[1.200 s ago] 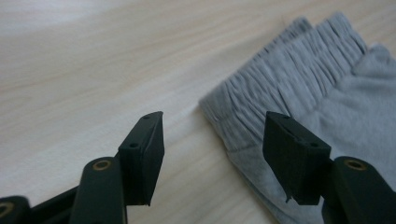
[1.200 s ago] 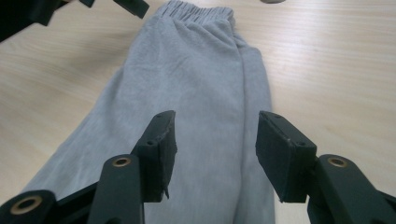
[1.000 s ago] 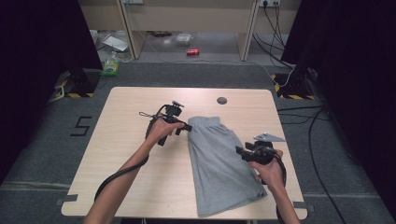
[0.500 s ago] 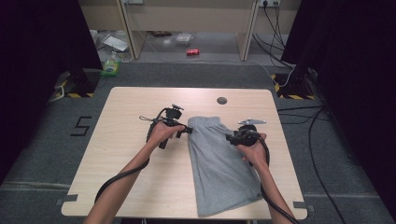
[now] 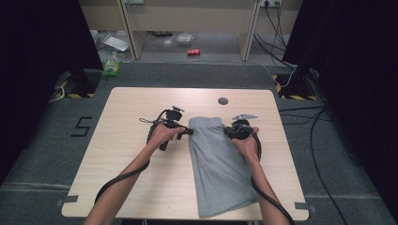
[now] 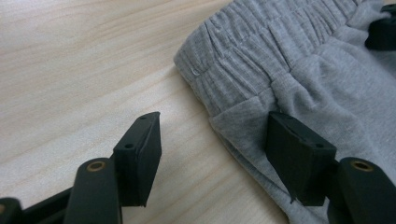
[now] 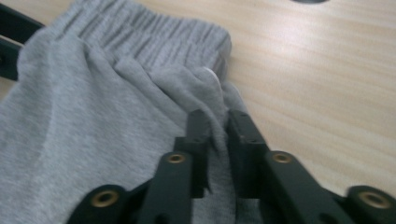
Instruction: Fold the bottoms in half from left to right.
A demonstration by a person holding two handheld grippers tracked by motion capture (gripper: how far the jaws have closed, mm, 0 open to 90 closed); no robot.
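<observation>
The grey shorts (image 5: 220, 164) lay flat on the worktop (image 5: 131, 159), waistband toward the far edge, legs running back toward the person. Within the last second the right hand-held gripper (image 5: 231, 131) had come in from the garment's right edge lower down to the right corner of the waistband, and its jaws had just been closing; in the right gripper view they were pinched tight on a raised fold of fabric (image 7: 215, 116) just below the elastic. The left hand-held gripper (image 5: 188, 132) had kept its place at the left corner of the waistband. Its jaws stood apart there, one over bare wood, the other resting on the cloth's edge, nothing clamped between them. So one corner looked secured and the other not yet: the left jaws probably needed to close on their corner before the shorts could be lifted or folded evenly.
</observation>
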